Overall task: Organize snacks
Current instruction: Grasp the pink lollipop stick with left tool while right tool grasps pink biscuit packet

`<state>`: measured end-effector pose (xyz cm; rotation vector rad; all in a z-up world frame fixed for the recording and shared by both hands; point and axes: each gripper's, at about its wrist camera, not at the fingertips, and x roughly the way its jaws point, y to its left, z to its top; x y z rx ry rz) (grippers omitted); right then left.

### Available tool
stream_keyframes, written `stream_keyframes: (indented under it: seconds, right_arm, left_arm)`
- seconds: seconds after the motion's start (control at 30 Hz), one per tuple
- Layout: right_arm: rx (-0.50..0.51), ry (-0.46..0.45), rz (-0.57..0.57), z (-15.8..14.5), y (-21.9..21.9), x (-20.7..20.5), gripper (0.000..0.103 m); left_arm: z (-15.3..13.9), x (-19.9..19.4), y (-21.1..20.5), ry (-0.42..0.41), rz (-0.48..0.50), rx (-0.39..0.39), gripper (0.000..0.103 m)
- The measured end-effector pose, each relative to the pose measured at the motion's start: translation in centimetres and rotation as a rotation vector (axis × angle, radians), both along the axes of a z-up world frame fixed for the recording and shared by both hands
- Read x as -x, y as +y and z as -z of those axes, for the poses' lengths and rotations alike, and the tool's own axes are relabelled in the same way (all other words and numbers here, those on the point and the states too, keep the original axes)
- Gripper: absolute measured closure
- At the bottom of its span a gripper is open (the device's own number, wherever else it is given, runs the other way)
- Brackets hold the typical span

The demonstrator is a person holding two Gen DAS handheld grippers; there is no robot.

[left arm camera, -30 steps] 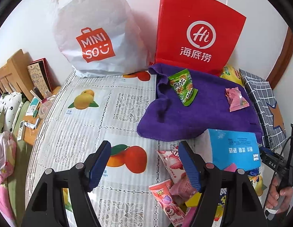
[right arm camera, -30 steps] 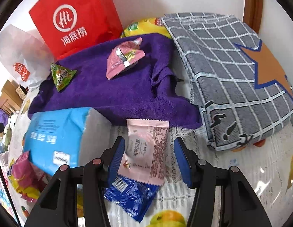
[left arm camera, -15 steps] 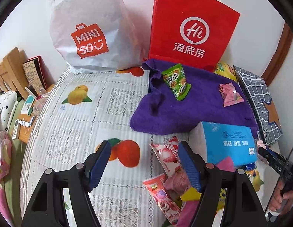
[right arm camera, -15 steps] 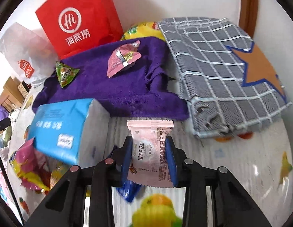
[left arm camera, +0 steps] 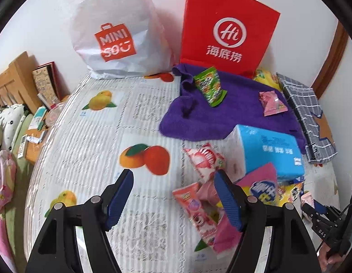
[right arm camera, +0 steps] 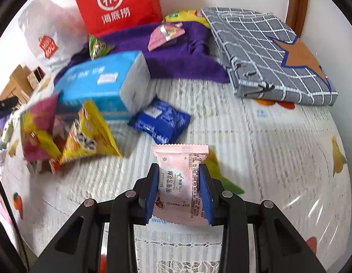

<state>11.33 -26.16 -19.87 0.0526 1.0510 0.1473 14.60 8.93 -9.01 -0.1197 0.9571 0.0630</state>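
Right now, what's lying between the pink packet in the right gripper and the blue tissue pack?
A dark blue snack packet, seen in the right wrist view, flat on the tablecloth against the tissue pack's near corner.

A white plastic shopping bag [left arm camera: 114,34] stands at the upper left of the left wrist view, with a red paper bag [left arm camera: 228,34] just to its right. In front of the red bag lies a purple towel [left arm camera: 221,118]. A small green snack packet [left arm camera: 210,86] and a small pink snack packet [left arm camera: 271,101] lie on it. Below the towel sits a blue tissue pack [left arm camera: 269,152], with a folded grey checked cloth [left arm camera: 310,118] to the right.
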Motion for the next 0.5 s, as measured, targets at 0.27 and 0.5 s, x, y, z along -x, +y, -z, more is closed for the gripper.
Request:
stream_keyframes:
  seconds: [0.27,0.5]
  right_arm:
    - [0.05,-0.044,0.031,0.5,0.5,0.4,0.059]
    - [0.053,-0.11,0.048,0.7,0.3,1.3,0.059]
  left_arm:
    - [1.4,1.2,1.1,0.042,-0.023,-0.008,0.031]
    - [3.8,1.0,0.1,0.095,0.01,0.017,0.033]
